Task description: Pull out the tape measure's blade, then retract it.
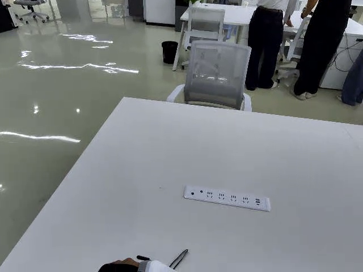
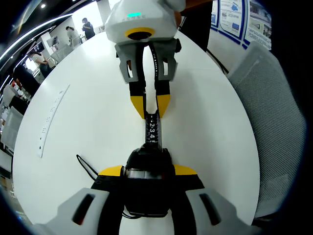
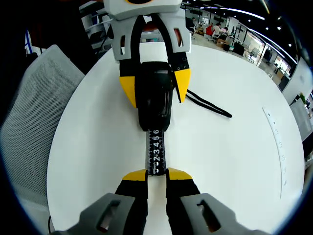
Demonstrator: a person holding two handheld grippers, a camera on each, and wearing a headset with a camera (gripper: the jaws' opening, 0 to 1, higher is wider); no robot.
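The room is bright, lit evenly from overhead. In the head view the glossy floor (image 1: 68, 85) throws back long white streaks of glare, while the white tabletop (image 1: 170, 164) stays matte and almost shadowless. In the gripper views ceiling strip lights (image 3: 244, 12) show as curved bright lines, and the fisheye bends the tabletop's edge into an arc and stretches the mesh chair (image 2: 274, 122) at the side. The blade (image 3: 156, 154) numbers read sharp. The black tape measure (image 2: 149, 181) loses detail in its dark case.
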